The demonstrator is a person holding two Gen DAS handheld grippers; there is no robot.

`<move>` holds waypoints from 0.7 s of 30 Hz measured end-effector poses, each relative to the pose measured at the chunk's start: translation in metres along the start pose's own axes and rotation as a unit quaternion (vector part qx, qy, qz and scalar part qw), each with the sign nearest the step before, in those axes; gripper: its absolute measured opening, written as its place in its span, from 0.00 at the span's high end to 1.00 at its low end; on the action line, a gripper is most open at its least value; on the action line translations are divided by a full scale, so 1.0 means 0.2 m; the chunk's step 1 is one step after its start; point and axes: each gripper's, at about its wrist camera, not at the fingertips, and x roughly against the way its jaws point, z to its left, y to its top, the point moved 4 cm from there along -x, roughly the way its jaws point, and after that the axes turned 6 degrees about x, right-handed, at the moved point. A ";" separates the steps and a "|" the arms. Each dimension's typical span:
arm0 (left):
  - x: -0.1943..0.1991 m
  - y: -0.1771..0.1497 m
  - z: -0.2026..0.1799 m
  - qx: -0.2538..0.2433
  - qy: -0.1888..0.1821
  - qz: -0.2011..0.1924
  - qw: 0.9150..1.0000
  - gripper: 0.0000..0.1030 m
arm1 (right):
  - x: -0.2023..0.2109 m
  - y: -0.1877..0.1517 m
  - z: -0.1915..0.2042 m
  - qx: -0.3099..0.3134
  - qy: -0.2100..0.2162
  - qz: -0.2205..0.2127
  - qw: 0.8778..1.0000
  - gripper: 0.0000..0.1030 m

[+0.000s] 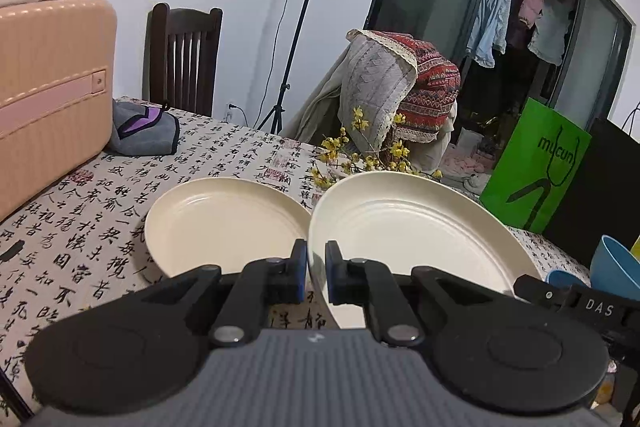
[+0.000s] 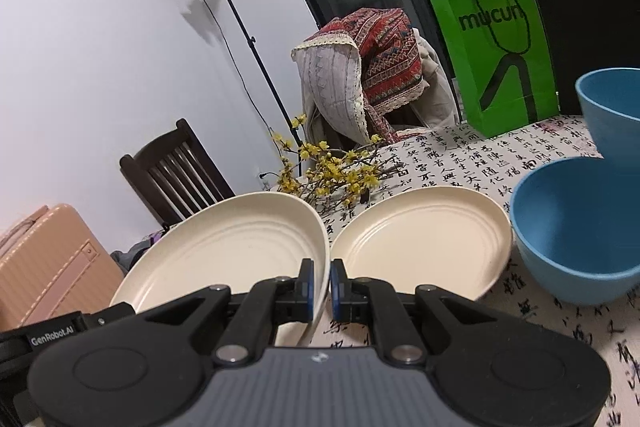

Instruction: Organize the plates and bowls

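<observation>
Two cream plates and two blue bowls are on the calligraphy tablecloth. In the left wrist view my left gripper [image 1: 316,273] is shut on the near rim of the right cream plate [image 1: 416,227], which is tilted up off the table; the other cream plate [image 1: 224,223] lies flat to its left. In the right wrist view my right gripper [image 2: 321,287] is shut on the rim of a tilted cream plate [image 2: 236,247]; a second plate [image 2: 424,239] lies flat to the right. Two blue bowls [image 2: 576,227] [image 2: 612,111] stand at the right.
A peach suitcase [image 1: 52,95] stands at the left with a grey pouch [image 1: 144,127] beside it. Yellow flower branches [image 2: 332,171] lie behind the plates. A green paper bag [image 2: 496,51] stands at the back right. A dark chair [image 1: 182,59] and a lamp stand [image 1: 304,19] are beyond the table.
</observation>
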 end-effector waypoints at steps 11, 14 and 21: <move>0.17 -0.05 -0.04 -0.005 -0.008 -0.009 1.000 0.90 | 0.19 -0.06 0.01 0.010 -0.013 -0.009 1.000 0.92; 0.21 -0.07 -0.05 -0.007 -0.013 -0.010 1.000 0.90 | 0.25 -0.08 -0.01 0.007 -0.014 -0.011 1.000 0.92; 0.29 -0.14 -0.09 -0.019 -0.019 -0.010 1.000 0.90 | 0.34 -0.13 -0.05 0.006 -0.011 -0.016 1.000 0.92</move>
